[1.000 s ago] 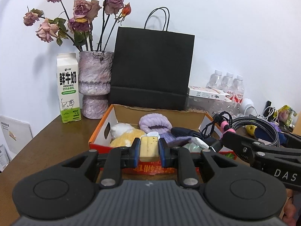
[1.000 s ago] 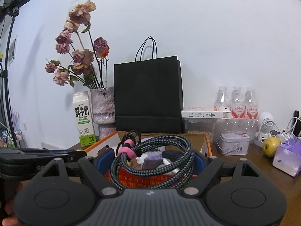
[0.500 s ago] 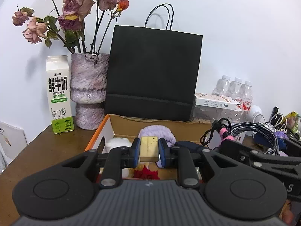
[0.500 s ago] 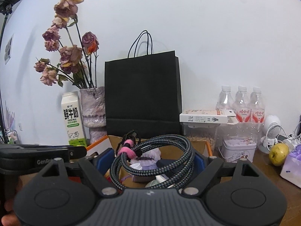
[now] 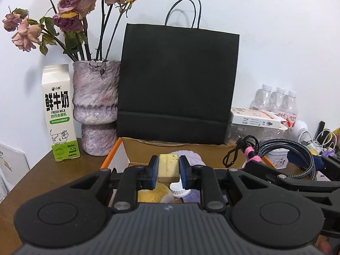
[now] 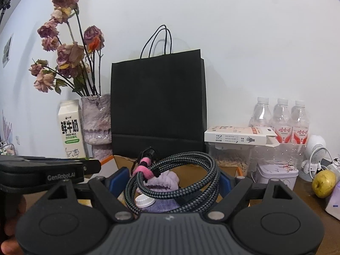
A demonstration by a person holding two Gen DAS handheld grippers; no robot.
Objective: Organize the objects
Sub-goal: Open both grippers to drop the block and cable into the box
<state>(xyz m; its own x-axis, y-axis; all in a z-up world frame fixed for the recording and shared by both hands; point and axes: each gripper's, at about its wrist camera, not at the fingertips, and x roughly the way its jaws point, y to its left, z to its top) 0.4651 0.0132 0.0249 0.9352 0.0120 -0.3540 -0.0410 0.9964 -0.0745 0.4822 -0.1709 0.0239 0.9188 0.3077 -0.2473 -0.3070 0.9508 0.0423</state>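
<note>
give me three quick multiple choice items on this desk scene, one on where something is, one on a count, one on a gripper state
1. Where does the milk carton stand?
A. left of the vase
B. inside the black bag
C. on the white box

2. How many water bottles stand at the wall?
A. one
B. three
C. five

3. What does the left gripper do?
A. hangs open, holding nothing
B. grips a coiled cable
C. grips a yellow block

Key:
1 A, the carton is beside the vase on its left.
2 B, three caps show in a row.
3 C, both blue pads press the block's sides.
</note>
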